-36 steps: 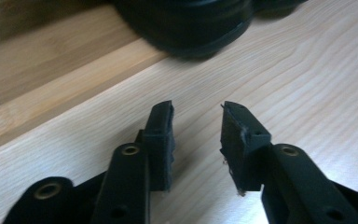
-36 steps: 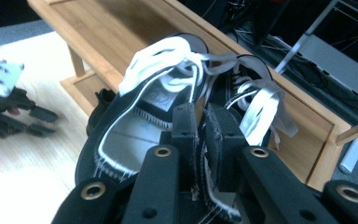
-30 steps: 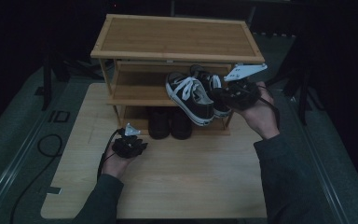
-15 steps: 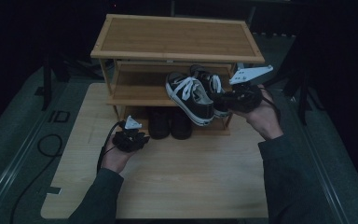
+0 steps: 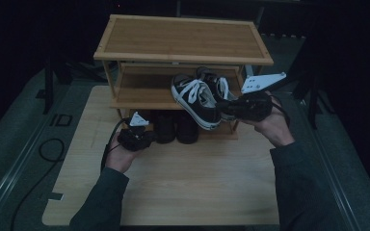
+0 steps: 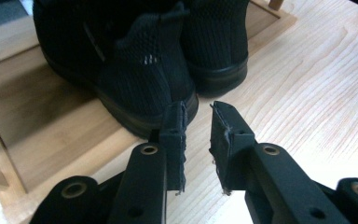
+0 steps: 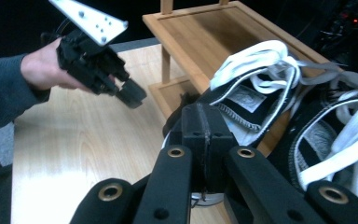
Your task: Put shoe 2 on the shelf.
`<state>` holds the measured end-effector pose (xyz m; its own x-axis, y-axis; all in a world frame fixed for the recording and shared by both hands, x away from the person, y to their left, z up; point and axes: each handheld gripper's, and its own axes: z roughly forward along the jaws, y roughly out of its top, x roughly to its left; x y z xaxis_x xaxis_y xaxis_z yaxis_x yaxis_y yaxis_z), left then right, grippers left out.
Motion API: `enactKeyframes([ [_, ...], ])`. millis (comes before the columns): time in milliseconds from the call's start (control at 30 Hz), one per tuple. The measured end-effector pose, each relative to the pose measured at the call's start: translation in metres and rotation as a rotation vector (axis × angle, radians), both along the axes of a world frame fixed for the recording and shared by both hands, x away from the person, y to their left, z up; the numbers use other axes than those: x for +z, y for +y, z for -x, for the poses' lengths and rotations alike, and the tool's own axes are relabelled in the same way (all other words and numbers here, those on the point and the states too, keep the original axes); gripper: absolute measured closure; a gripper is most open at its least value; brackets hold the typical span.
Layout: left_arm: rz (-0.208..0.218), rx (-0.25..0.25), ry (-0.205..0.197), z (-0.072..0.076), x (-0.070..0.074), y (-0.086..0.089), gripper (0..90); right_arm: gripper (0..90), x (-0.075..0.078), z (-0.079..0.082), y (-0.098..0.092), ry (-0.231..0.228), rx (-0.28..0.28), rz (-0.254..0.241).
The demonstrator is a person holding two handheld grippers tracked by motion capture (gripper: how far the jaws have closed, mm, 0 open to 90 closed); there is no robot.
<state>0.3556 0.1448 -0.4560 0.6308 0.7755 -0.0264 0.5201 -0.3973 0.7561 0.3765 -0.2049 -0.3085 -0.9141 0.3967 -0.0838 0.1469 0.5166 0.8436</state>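
A pair of black knit shoes (image 5: 176, 127) (image 6: 144, 70) stands heel-out on the bottom level of a wooden shoe rack (image 5: 183, 38). My left gripper (image 5: 147, 138) (image 6: 198, 109) hovers just in front of their heels. Its jaws have just been closing, but a narrow gap remains with nothing in it. Two black-and-white laced sneakers (image 5: 195, 96) (image 7: 256, 98) sit on the middle shelf. My right gripper (image 5: 227, 109) (image 7: 204, 112) is at their near end, pads pressed together with nothing seen between them. The right gripper view also shows the left gripper (image 7: 133, 93) farther off.
The rack stands on a light wooden board (image 5: 197, 183), and the rack's top shelf is bare. A black cable (image 5: 48, 149) loops on the grey floor at the left. Dark surroundings lie behind the rack.
My left gripper has risen and moved closer to the black shoes, its jaws narrower. The right gripper has stayed by the sneakers.
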Motion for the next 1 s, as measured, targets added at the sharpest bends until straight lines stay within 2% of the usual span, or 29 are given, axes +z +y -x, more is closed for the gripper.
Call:
enactKeyframes([
  [100,0.002,-0.003,-0.006,0.0,0.005,0.0,78.8,90.0,-0.003,0.001,-0.001,0.006,0.014,-0.006],
  [133,-0.009,-0.013,-0.016,0.0,0.012,-0.001,78.8,90.0,-0.004,0.001,-0.001,0.004,0.02,-0.008],
  [167,-0.013,-0.016,-0.021,0.0,0.014,-0.002,84.6,90.0,-0.006,0.004,-0.001,0.005,0.029,-0.009],
  [267,-0.02,-0.019,-0.031,-0.001,0.021,-0.005,89.3,90.0,-0.008,0.007,-0.001,0.0,0.038,-0.009],
  [500,-0.04,-0.019,-0.051,-0.007,0.039,-0.009,89.7,90.0,-0.016,0.012,-0.002,0.004,0.067,0.001],
  [567,-0.057,-0.026,-0.059,-0.009,0.044,-0.01,89.8,90.0,-0.02,0.012,-0.003,0.013,0.068,-0.001],
  [733,-0.037,-0.006,-0.084,-0.015,0.053,-0.011,89.7,90.0,-0.034,0.011,-0.003,0.032,0.078,0.005],
  [1000,-0.058,0.025,-0.124,-0.023,0.068,-0.009,89.7,90.0,-0.054,0.008,-0.008,0.059,0.068,0.001],
])
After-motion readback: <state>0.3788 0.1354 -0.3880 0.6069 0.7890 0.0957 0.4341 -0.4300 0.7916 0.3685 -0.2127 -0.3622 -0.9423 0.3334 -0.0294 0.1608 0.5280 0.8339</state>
